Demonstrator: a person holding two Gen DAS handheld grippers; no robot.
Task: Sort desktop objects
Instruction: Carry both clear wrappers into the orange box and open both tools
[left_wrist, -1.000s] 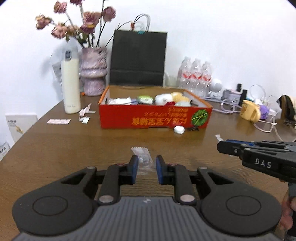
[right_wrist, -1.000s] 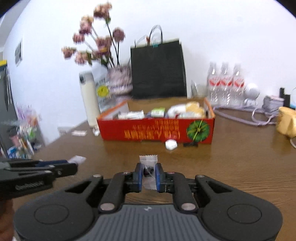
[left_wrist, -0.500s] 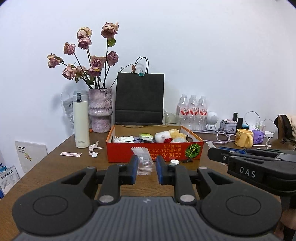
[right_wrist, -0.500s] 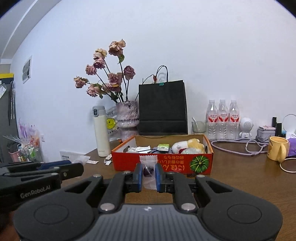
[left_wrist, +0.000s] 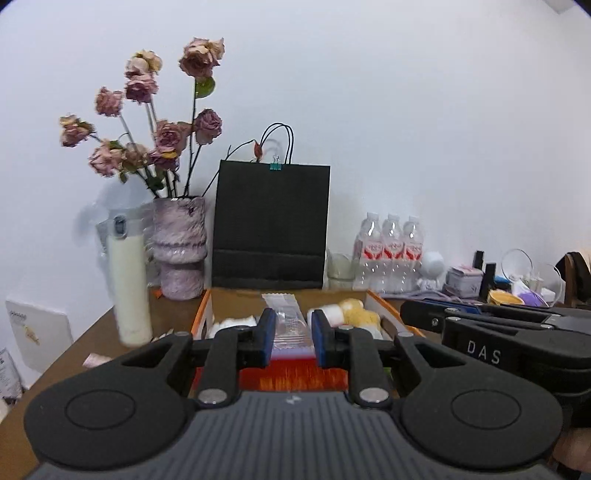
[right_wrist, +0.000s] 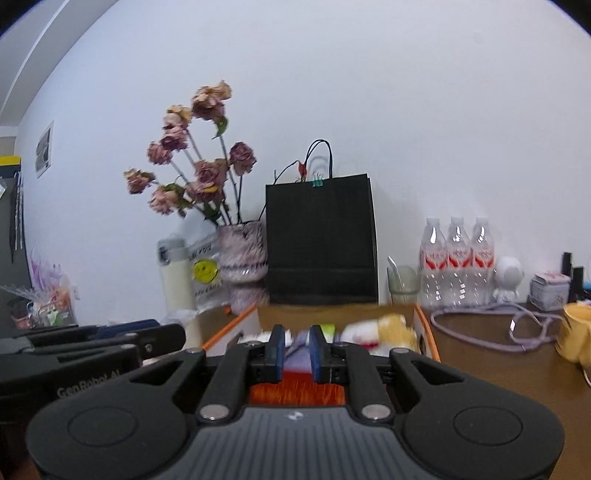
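While held above the red box (left_wrist: 295, 380), left gripper (left_wrist: 293, 341) pinches a clear packet (left_wrist: 286, 317); right gripper (right_wrist: 296, 349), likewise above, clamps a blurred small bag (right_wrist: 301, 341).

Matt black paper bag (left_wrist: 272, 221), clear glossy plastic bottles (right_wrist: 456, 258), brown wood-grain desk (right_wrist: 491, 354) — the red box (left_wrist: 295, 376) looks like printed cardboard, and the vase (left_wrist: 180, 245) a mottled, rough-looking glaze.

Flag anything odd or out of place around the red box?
Nothing damaged or spilled. The roses in the vase are dried and drooping. Each hand-held gripper, left and right, holds a clear packet above the red box.
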